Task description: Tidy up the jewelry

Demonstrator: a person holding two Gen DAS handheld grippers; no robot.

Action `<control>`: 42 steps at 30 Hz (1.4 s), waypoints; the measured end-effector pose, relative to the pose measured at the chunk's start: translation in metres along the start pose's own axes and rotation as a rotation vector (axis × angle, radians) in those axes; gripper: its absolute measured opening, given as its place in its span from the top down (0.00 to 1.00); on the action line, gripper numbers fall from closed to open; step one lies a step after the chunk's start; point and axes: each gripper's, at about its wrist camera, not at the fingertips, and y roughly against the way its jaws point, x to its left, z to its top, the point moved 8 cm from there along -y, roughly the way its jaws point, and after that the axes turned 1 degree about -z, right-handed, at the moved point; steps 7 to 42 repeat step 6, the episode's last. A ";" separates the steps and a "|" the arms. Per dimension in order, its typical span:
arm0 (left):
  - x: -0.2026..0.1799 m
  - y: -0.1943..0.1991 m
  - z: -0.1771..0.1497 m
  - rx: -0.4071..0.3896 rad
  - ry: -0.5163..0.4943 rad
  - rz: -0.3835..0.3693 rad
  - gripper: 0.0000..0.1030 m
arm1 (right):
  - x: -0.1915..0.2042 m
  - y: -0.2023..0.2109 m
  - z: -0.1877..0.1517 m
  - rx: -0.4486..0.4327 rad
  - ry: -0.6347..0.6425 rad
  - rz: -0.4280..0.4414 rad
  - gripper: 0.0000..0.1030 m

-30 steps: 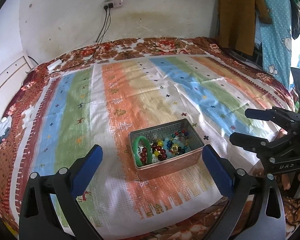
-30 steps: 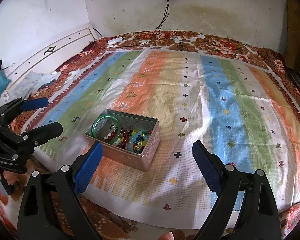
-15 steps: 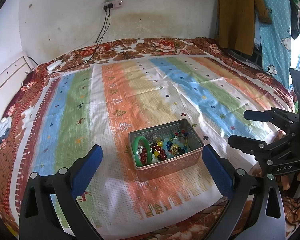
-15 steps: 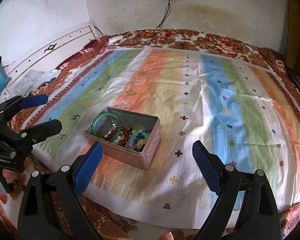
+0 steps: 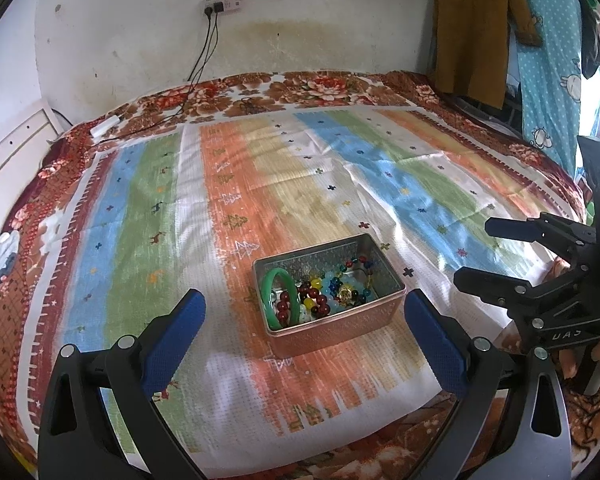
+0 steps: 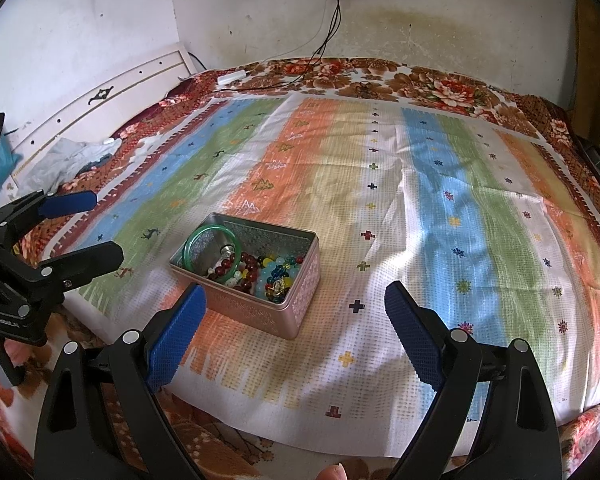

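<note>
Pink embossed tin (image 5: 332, 334), green bangle (image 5: 278, 298), red beads (image 6: 249, 266), rainbow-striped cloth (image 6: 428, 200) over floral blanket (image 5: 320, 88)

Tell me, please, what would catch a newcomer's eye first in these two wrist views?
First, the open rectangular pink metal tin near the front edge of the striped pastel bedspread, holding a green bangle and a jumble of coloured bead bracelets. Next, the two black grippers with blue pads, left gripper and right gripper, both open and empty, flanking the tin.
</note>
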 end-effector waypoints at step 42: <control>0.001 -0.001 -0.001 0.006 0.005 0.000 0.05 | 0.000 0.000 0.000 0.001 0.001 -0.001 0.11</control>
